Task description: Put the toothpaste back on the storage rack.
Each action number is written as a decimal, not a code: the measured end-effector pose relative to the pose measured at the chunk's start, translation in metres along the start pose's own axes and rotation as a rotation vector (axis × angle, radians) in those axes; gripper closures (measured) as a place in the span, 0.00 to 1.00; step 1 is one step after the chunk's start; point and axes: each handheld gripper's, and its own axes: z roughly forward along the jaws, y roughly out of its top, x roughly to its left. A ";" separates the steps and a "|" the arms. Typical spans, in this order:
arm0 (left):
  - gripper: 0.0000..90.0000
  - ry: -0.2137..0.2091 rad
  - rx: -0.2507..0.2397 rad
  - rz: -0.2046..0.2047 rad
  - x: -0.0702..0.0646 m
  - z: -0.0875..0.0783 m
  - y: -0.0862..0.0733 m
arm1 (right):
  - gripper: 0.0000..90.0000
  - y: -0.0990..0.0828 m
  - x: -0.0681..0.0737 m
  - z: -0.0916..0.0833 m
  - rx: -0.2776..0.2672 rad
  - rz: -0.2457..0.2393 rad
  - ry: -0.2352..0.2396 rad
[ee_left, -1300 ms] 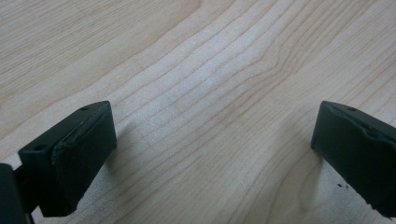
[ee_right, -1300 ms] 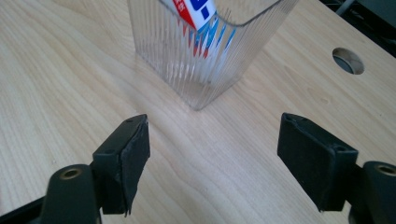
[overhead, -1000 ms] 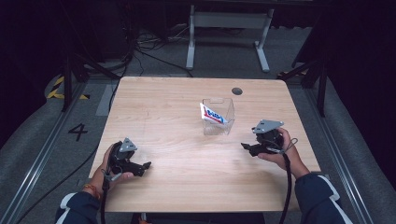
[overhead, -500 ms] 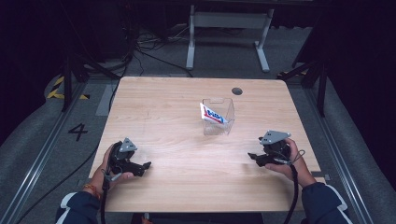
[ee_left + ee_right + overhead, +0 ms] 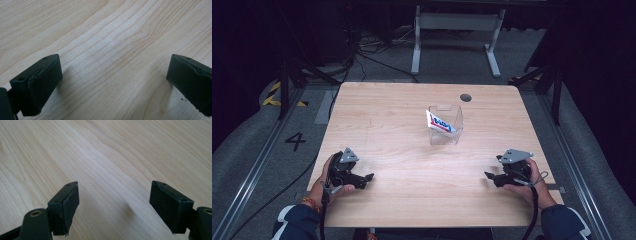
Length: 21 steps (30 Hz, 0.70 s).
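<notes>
High view shows left gripper (image 5: 366,178) and right gripper (image 5: 490,176) low over bare table (image 5: 387,115) near its front edge, jaws wide and empty, well apart from clear box (image 5: 446,131) holding a tilted white packet (image 5: 439,121) beyond table's middle. Probably resting between steps. Best keep jaws spread, approach box from above, steady one wall before pinching packet's upper corner.

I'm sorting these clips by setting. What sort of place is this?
Probably a lab or studio set up for recording, not a home. A bare wooden table stands on grey floor with cables trailing behind it, a floor marking "4" beside metal rails, and dark surroundings.
</notes>
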 end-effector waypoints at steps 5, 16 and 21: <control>0.01 0.000 0.000 0.002 0.000 0.000 0.000 | 0.27 -0.014 -0.001 -0.007 -0.019 0.033 0.015; 0.01 0.000 0.001 0.003 0.000 0.000 0.000 | 0.26 -0.048 -0.009 -0.020 -0.039 0.121 0.023; 0.01 -0.001 -0.001 -0.002 0.000 0.000 0.000 | 0.23 -0.066 -0.017 -0.026 -0.071 0.220 0.018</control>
